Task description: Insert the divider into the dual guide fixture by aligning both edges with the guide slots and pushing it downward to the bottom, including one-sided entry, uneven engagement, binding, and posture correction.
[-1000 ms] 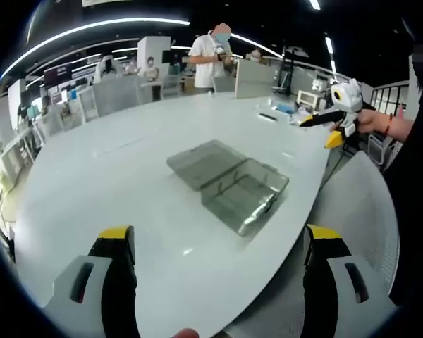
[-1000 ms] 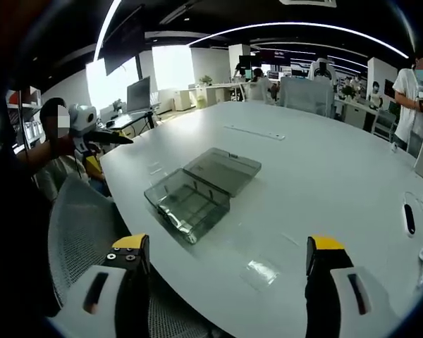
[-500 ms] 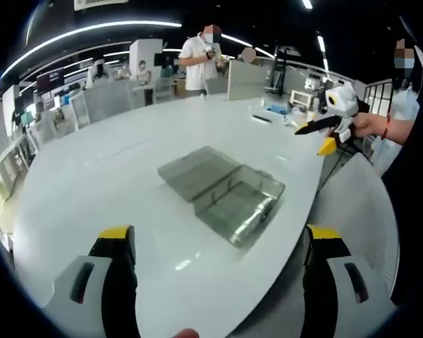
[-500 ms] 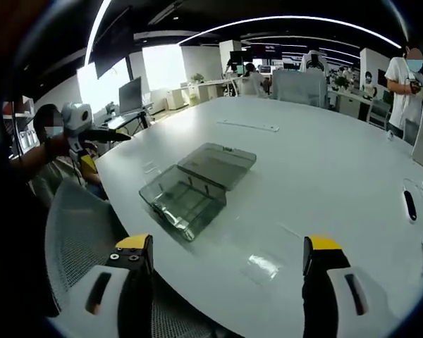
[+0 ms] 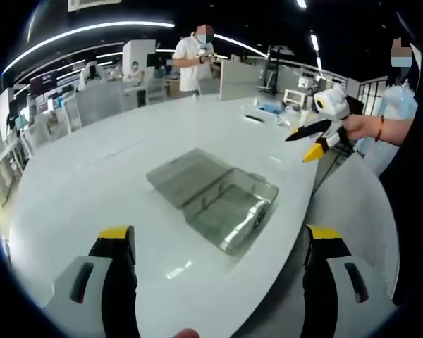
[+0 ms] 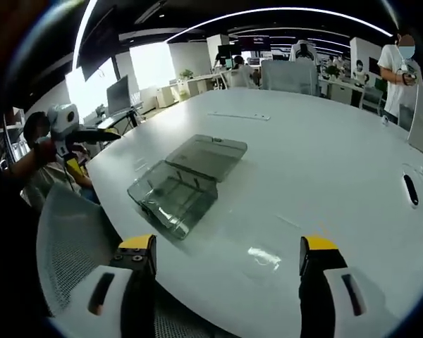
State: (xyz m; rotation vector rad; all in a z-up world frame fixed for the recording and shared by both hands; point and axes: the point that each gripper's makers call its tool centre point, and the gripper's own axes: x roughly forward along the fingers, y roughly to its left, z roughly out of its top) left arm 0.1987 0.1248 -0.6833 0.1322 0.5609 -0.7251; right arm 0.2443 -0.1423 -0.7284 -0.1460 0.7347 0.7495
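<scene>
Lying open on the table [image 5: 92,162], the clear box [image 5: 213,197] sits ahead of the left tool [image 5: 218,246].

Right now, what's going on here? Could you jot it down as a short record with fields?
Setting: large white table in an open office
Main object: clear smoky plastic case, lying open on the table, lid flat beside its tray
On the table nearby: a small clear flat piece, near the right gripper
Left gripper: open, holding nothing, apart from the case
Right gripper: open, holding nothing, apart from the case
Seating: mesh-backed chair at the table edge
People: one standing at the far side
</scene>
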